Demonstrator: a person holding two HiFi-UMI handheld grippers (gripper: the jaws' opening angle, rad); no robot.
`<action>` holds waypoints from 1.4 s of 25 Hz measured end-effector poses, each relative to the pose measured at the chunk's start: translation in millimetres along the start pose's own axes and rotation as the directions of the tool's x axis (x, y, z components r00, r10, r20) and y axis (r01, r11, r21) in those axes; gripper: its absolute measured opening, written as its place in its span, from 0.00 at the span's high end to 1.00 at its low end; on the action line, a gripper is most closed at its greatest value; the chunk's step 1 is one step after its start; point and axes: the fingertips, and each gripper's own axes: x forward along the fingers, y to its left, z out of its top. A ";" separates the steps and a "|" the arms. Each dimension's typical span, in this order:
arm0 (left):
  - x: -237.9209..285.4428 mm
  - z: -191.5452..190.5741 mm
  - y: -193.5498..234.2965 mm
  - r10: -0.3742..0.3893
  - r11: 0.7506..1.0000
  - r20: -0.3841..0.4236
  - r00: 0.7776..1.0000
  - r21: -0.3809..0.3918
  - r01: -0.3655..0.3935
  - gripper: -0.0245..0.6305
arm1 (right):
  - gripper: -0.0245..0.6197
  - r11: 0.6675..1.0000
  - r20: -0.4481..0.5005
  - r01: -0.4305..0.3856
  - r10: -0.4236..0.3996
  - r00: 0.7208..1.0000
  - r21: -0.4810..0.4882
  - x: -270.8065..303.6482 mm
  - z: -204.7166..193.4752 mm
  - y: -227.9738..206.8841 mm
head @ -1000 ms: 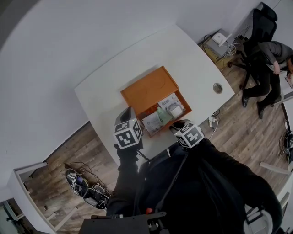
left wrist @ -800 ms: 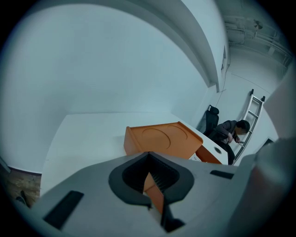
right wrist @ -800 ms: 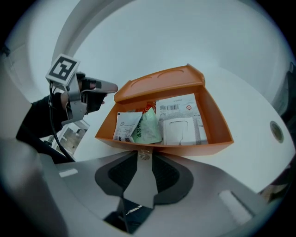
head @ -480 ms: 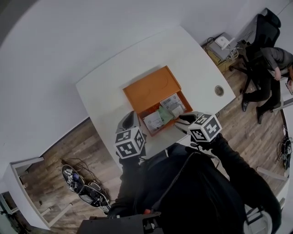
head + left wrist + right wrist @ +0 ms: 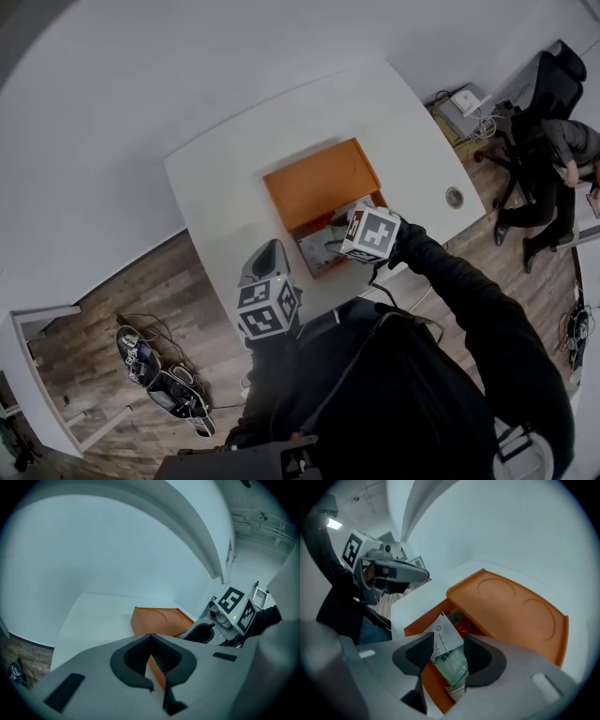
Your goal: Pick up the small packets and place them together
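Right gripper [image 5: 448,645] jaws opening over white packet [image 5: 447,637], green packet [image 5: 453,666] in orange box [image 5: 515,611] — print illegible; left gripper [image 5: 150,638] jaws together, empty.

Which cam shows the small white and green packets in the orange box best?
Right gripper view: the small white and green packets sit inside the orange box, between the right gripper's opening jaws, untouched. Head view shows them tiny, partly covered by that gripper. Left gripper view shows only the box's outer wall.

Packets [image 5: 446,639] in box [image 5: 319,183]; box on table [image 5: 234,178], near front edge.
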 end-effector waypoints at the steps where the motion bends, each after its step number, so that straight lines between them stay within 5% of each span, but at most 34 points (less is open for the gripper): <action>1: -2.0 -0.4 2.2 0.005 1.000 0.003 1.000 -0.003 -0.005 0.96 | 0.70 1.000 -0.033 -0.001 0.000 0.999 -0.023 6.7 -1.4 -0.4; 12: -11.1 -1.6 24.7 0.051 0.998 0.024 0.998 -0.048 -0.049 0.96 | 0.68 0.983 -0.178 0.054 -0.085 0.980 -0.173 43.5 -13.8 -6.8; 20: -5.1 0.6 27.2 0.050 0.998 0.021 0.999 -0.038 -0.049 0.96 | 0.83 0.958 -0.177 0.107 -0.157 0.972 -0.265 47.2 -15.0 0.9; 31: -3.5 -0.5 22.5 0.039 0.999 0.009 0.999 -0.034 -0.039 0.96 | 0.84 0.992 -0.077 0.058 -0.066 0.995 -0.108 -13.0 1.4 3.8; 35: -2.8 -0.1 21.5 0.038 0.999 0.009 0.999 -0.033 -0.038 0.96 | 0.84 0.992 0.024 0.113 -0.112 0.993 -0.063 -44.9 29.1 -20.4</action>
